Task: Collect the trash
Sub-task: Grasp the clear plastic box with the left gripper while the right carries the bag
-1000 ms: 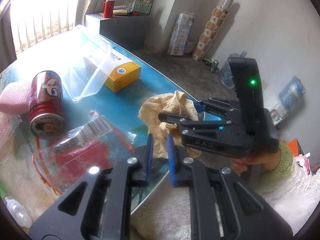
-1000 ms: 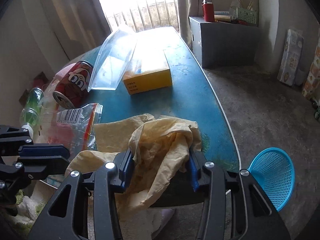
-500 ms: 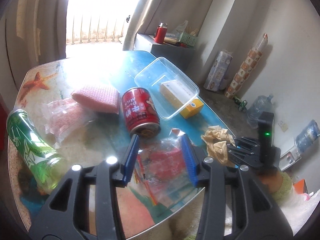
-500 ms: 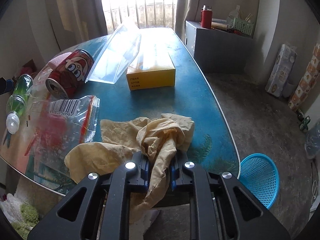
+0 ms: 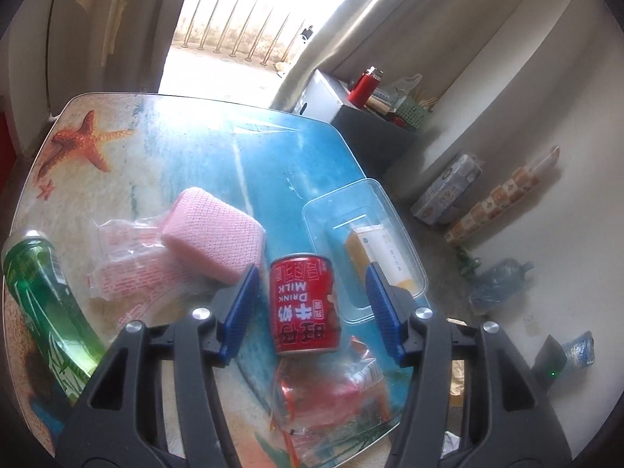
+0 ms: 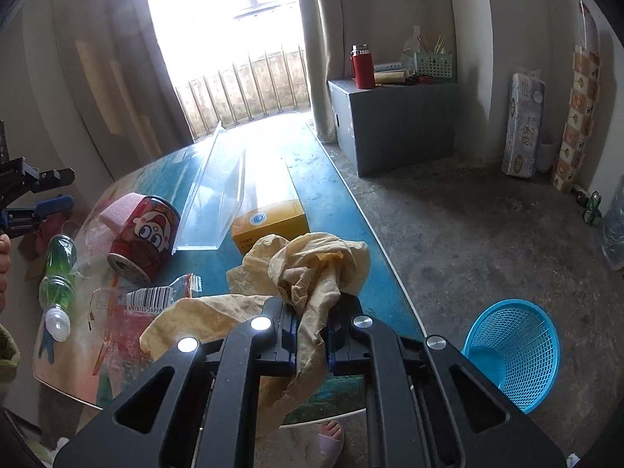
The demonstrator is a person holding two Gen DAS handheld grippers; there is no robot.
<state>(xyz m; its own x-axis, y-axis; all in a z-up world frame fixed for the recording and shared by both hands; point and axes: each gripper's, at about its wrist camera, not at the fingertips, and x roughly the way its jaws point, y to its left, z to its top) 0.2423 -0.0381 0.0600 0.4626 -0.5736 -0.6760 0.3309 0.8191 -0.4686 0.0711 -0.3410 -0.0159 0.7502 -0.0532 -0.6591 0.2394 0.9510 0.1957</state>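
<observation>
My right gripper (image 6: 310,335) is shut on a crumpled yellow cloth (image 6: 308,265) and holds it just above the table's near edge. A blue mesh trash basket (image 6: 511,351) stands on the floor to the right. My left gripper (image 5: 308,312) is open, its blue pads either side of a red milk can (image 5: 306,308) lying on the table; the can also shows in the right wrist view (image 6: 144,234). A clear snack wrapper (image 5: 331,397) lies below the can, seen too in the right wrist view (image 6: 148,300).
On the beach-print table (image 5: 156,148) lie a green bottle (image 5: 46,300), a pink sponge (image 5: 214,234), a clear plastic wrapper (image 5: 124,257), a clear container (image 5: 366,245) and a yellow box (image 6: 269,222). A grey cabinet (image 6: 394,124) stands by the wall.
My right gripper closed on the yellow cloth and lifted it. My left gripper opened and swung left over the table to frame the red can.
</observation>
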